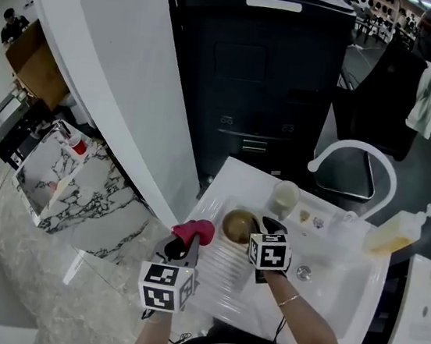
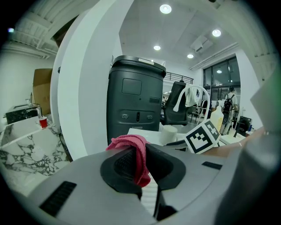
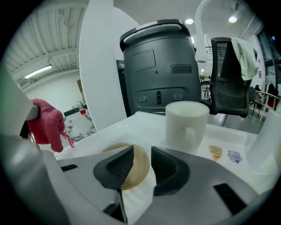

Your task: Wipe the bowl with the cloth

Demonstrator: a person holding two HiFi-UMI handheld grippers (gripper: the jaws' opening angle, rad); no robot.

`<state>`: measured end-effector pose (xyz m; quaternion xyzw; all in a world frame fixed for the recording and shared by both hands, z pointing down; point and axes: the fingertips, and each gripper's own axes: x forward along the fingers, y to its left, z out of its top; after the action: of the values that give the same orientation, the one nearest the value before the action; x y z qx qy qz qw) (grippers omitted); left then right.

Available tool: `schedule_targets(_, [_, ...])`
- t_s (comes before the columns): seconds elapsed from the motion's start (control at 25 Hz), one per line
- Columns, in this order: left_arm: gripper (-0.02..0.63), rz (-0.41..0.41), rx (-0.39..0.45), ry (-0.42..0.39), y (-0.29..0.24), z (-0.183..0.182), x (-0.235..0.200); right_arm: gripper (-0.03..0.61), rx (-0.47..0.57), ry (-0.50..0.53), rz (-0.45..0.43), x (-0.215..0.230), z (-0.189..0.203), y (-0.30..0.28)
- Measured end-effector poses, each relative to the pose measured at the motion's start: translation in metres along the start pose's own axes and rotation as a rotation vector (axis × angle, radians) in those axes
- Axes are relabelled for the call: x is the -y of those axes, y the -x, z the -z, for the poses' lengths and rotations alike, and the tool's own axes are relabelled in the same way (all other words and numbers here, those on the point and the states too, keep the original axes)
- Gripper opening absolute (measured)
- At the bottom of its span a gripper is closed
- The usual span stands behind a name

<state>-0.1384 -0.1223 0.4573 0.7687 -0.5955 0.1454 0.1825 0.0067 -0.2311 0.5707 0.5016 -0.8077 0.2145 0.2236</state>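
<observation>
**Bowl unheld, cloth ready**

On the worktop [image 1: 325, 293] the bowl [image 1: 237, 227] sits free. The right tongs [image 3: 143, 151] are released, jaws apart at its rim and pressing on nothing. A wipe now would probably push the bowl toward the mug [image 1: 285, 195] close behind it. The left tongs [image 2: 142, 165] are clenched on the cloth [image 2: 131, 145], which hangs just left of the bowl, apart from it.

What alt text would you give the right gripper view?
The right gripper, jaws open and empty, hovers over a tan bowl on a white counter. A white mug stands beyond it, a pink cloth hangs at left, and a dark bin fills the background.
</observation>
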Motion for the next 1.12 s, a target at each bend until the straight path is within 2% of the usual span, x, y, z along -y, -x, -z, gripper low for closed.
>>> schedule_targets(0.48, [0.052, 0.008, 0.046, -0.032, 0.008, -0.008, 0.013, 0.112, 0.206, 0.036, -0.037, -0.026, -0.051, 0.086])
schedule_targets(0.76, [0.052, 0.009, 0.082, -0.035, 0.016, -0.015, 0.018, 0.1, 0.263, 0.013, -0.092, -0.044, -0.056, 0.13])
schedule_targets(1.12, [0.052, -0.02, 0.124, -0.025, 0.024, -0.019, 0.015, 0.06, 0.332, 0.014, -0.102, -0.044, -0.061, 0.172])
